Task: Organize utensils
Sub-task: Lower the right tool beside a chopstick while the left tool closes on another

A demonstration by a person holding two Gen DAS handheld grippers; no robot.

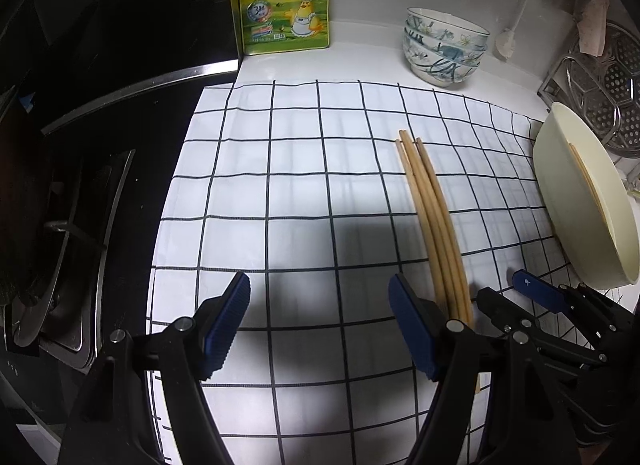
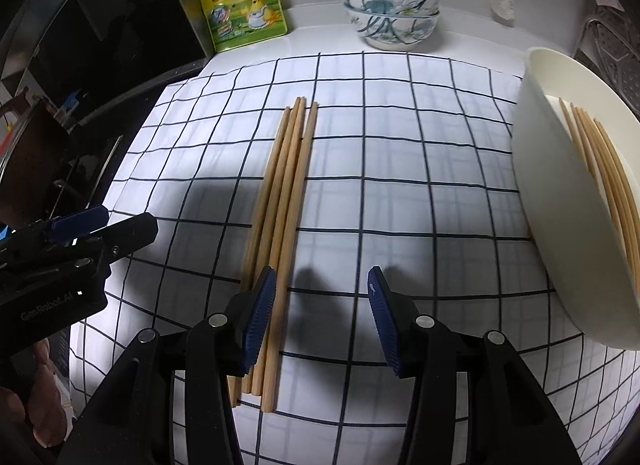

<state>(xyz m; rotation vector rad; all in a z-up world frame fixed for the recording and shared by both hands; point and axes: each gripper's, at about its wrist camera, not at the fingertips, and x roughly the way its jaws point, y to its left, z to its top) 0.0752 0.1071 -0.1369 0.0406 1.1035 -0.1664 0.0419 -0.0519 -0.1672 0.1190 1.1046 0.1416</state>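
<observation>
On the checked cloth (image 2: 420, 169), loose chopsticks (image 2: 280, 217) lie lengthwise, pointing straight ahead of the right gripper (image 2: 322, 317), beneath its left finger. Both it and the left gripper (image 1: 320, 325) gape wide, holding nothing.

We record a checked cloth (image 2: 400, 153) spread on the tabletop (image 1: 360, 45), with a bundle of chopsticks (image 2: 280, 201) lying on it near the middle. To their right on the cloth's edge sits a basin (image 2: 560, 233), with more chopsticks (image 2: 608, 185) inside it. Behind the cloth we list a seasoning pouch (image 2: 244, 5) at left and stacked bowls (image 2: 390, 11) to its right. The stove (image 1: 72, 225) lies left of the cloth. A rack (image 1: 600, 93) stands behind the basin. Our left claw (image 1: 318, 329) is left of the chopsticks; our right claw (image 2: 320, 321) is above their near ends.
</observation>
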